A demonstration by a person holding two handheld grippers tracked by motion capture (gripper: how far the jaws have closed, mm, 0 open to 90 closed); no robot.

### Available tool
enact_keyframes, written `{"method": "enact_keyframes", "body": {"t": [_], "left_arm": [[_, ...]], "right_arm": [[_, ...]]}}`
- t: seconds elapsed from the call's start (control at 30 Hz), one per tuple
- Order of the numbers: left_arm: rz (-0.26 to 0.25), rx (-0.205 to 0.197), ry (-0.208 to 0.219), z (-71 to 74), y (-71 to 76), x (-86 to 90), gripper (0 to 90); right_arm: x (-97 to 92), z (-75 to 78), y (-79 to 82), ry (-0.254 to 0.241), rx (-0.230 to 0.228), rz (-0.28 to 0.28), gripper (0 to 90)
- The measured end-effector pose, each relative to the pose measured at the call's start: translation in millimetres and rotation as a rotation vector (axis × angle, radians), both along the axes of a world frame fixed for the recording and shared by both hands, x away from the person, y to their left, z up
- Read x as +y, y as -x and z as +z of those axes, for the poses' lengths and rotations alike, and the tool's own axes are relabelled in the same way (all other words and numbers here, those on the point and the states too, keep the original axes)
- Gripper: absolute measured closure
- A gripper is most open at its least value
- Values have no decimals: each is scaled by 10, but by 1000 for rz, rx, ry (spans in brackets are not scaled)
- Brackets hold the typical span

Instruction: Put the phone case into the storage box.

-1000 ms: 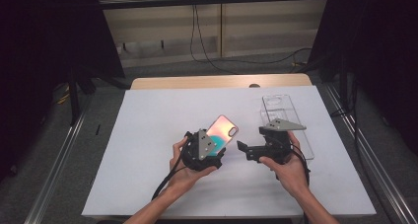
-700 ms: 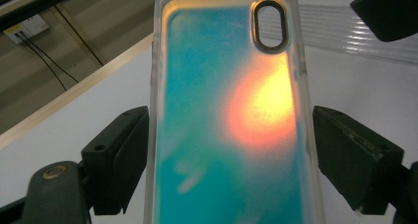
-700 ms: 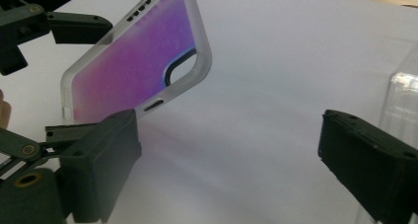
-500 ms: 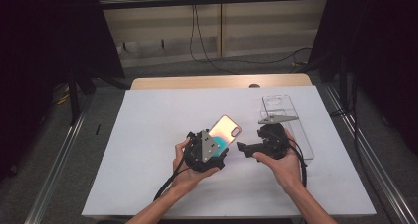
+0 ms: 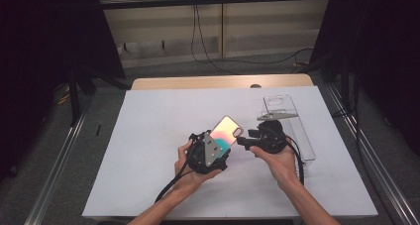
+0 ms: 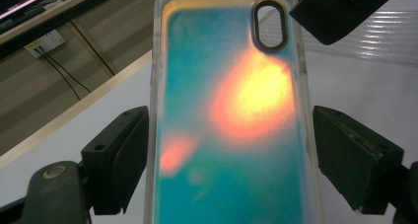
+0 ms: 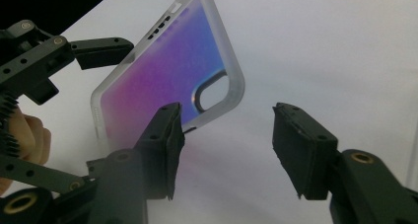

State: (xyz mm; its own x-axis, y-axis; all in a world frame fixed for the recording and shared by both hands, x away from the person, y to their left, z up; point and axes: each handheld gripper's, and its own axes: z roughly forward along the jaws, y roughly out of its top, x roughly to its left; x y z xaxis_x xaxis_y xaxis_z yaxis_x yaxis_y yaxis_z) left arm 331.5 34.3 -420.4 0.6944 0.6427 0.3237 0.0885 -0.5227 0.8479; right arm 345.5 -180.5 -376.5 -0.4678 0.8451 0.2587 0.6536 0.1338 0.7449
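Left gripper [image 5: 214, 150] clamped on the long edges of the phone case [image 5: 227, 131], holding it tilted above the white table [image 5: 148, 136]. Right gripper [image 5: 245, 140] sits just beside the case's camera-hole corner; its jaws have just been closing, remain apart, nothing between them. Clear case [image 5: 292, 123] lies flat at right.

Colours of the phone case and the things around it

The phone case [image 6: 231, 115] has a frosted clear rim and a shimmering back: teal with orange-yellow patches in the left gripper view, purple and blue in the right gripper view. Both grippers are black; the left gripper [image 5: 210, 153] carries a grey plate. The table cover [image 5: 148, 136] is plain white, and the clear case [image 5: 292, 121] is colourless.
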Motion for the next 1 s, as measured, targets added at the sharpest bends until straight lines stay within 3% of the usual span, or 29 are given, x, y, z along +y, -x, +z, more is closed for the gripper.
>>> {"method": "enact_keyframes", "body": {"t": [0.23,0.37,1.0], "left_arm": [[-1,-3,-5,-8,-1,-9,173],[-5,-4,-23,-22,8,-13,173],[5,-16,-23,-39,5,-39,172]], "right_arm": [[90,2,-45,17,37,11,557],[108,-13,-68,-2,46,6,597],[98,-54,-135,-94,130,-43,678]]}}
